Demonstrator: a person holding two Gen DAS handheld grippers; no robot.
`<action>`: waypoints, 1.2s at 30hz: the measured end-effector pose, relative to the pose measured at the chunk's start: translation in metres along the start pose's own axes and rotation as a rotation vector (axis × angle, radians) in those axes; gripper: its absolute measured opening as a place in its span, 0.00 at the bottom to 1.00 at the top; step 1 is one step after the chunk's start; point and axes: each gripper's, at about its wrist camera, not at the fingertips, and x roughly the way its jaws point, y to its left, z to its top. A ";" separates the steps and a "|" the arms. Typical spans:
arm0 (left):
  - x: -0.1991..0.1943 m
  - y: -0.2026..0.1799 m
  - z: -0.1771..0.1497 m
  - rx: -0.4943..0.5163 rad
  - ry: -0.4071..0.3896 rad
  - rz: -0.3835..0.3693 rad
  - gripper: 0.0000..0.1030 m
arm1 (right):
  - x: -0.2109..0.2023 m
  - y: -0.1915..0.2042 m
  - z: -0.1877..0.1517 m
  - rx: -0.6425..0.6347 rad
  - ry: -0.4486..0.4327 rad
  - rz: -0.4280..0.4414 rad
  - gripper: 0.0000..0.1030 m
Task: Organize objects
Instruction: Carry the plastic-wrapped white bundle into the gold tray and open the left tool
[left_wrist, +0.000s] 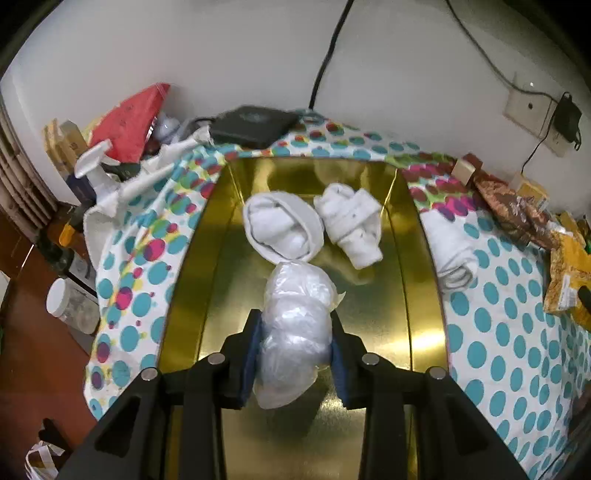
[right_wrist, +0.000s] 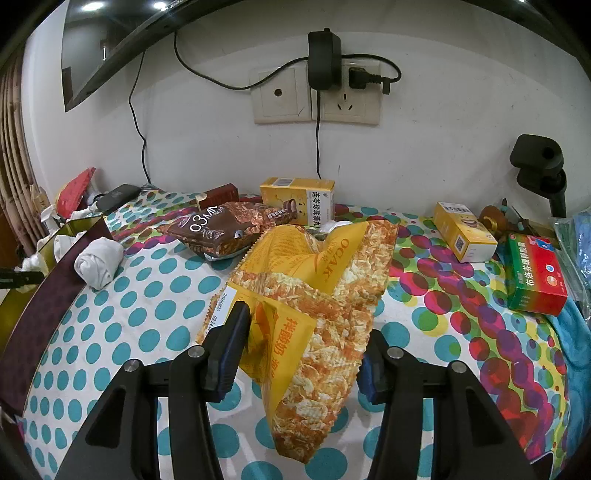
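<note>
My left gripper (left_wrist: 295, 339) is shut on a clear plastic-wrapped bundle (left_wrist: 295, 321), held over the gold tin tray (left_wrist: 424, 332). Two white rolled socks (left_wrist: 284, 229) (left_wrist: 351, 221) lie in the tray beyond it. A third white roll (left_wrist: 448, 251) lies just outside the tray's right rim; it also shows in the right wrist view (right_wrist: 98, 266). My right gripper (right_wrist: 303, 354) is closed around a yellow-orange snack bag (right_wrist: 317, 306) on the polka-dot cloth (right_wrist: 147, 314).
A brown snack bag (right_wrist: 221, 227), two yellow boxes (right_wrist: 299, 197) (right_wrist: 463, 230) and a red-green medicine box (right_wrist: 535, 277) lie on the cloth. A black box (left_wrist: 255, 123), spray bottle (left_wrist: 96, 166) and red bag (left_wrist: 133, 118) sit back left. Wall sockets with cables (right_wrist: 317, 92) are behind.
</note>
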 end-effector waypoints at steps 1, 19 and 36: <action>0.003 0.000 0.001 0.001 0.008 0.004 0.34 | 0.001 0.000 0.000 0.000 0.002 0.000 0.48; 0.022 0.001 0.005 0.005 0.063 0.045 0.38 | 0.002 0.000 -0.001 -0.002 0.008 0.000 0.48; -0.035 0.001 -0.024 -0.097 -0.022 0.048 0.42 | -0.007 0.005 -0.004 -0.033 -0.025 0.021 0.42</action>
